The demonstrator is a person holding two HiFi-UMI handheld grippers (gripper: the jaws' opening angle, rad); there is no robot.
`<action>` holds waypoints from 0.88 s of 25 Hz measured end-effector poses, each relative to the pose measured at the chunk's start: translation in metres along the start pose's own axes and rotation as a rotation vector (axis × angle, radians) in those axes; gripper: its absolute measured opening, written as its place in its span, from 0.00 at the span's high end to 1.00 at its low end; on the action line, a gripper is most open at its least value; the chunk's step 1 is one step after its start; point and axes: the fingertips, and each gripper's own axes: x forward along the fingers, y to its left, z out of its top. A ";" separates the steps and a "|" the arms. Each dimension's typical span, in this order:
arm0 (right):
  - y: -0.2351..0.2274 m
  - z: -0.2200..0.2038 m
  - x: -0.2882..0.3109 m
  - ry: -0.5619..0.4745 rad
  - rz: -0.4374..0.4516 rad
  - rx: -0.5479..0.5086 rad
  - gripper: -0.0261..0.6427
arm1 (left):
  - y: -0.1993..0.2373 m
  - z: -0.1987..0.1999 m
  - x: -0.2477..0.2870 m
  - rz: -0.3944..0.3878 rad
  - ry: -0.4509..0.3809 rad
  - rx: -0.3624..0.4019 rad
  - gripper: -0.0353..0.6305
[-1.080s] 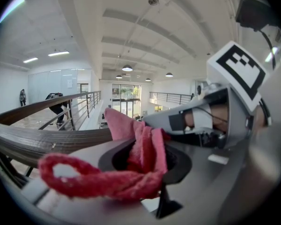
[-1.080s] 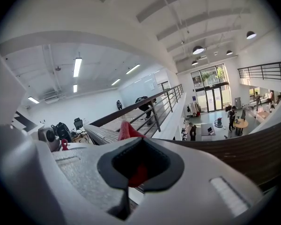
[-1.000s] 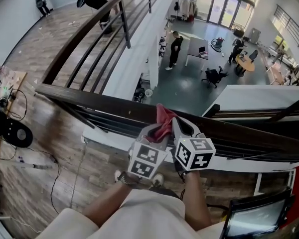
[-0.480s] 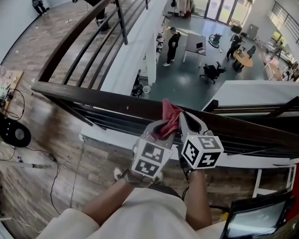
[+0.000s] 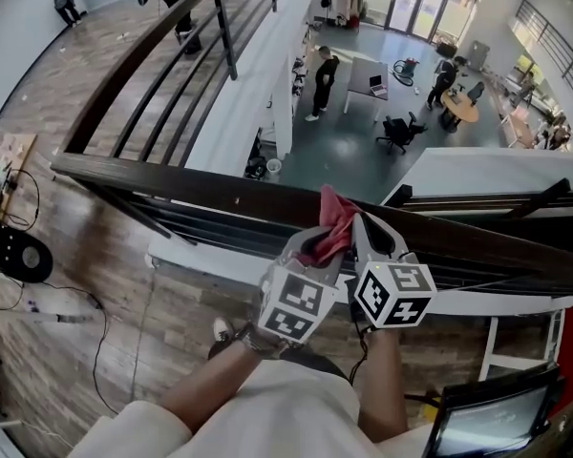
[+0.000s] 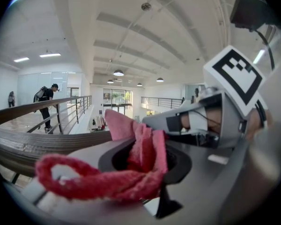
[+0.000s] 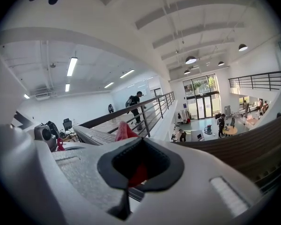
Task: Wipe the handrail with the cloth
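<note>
A dark brown wooden handrail [image 5: 172, 181] crosses the head view from left to right. A pink-red cloth [image 5: 332, 219] sits bunched on top of it, right of centre. My left gripper [image 5: 317, 241] and right gripper [image 5: 358, 225] stand side by side at the rail, both shut on the cloth. In the left gripper view the cloth [image 6: 143, 144] fills the closed jaws [image 6: 145, 158], with the handrail [image 6: 33, 144] to the left. In the right gripper view red cloth [image 7: 123, 131] shows above and through the closed jaws [image 7: 140, 165], and the handrail [image 7: 253, 149] curves away to the right.
A second railing with metal bars [image 5: 162, 46] runs off to the upper left. Beyond the rail is a drop to a lower floor [image 5: 401, 132] with desks, chairs and people. Cables and black gear [image 5: 14, 251] lie on the wooden floor at left. A monitor [image 5: 487, 418] sits bottom right.
Both grippers have slid a little to the right along the handrail with the cloth held between them.
</note>
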 end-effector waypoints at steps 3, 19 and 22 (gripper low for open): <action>0.000 -0.001 -0.004 -0.013 -0.014 0.000 0.96 | -0.003 -0.001 -0.001 -0.009 -0.003 0.009 0.84; -0.003 -0.005 -0.019 -0.074 0.003 0.114 0.96 | -0.013 -0.009 0.002 -0.055 0.010 0.023 0.84; -0.003 -0.008 -0.021 -0.080 0.000 0.118 0.96 | -0.016 -0.013 0.003 -0.063 0.021 0.018 0.84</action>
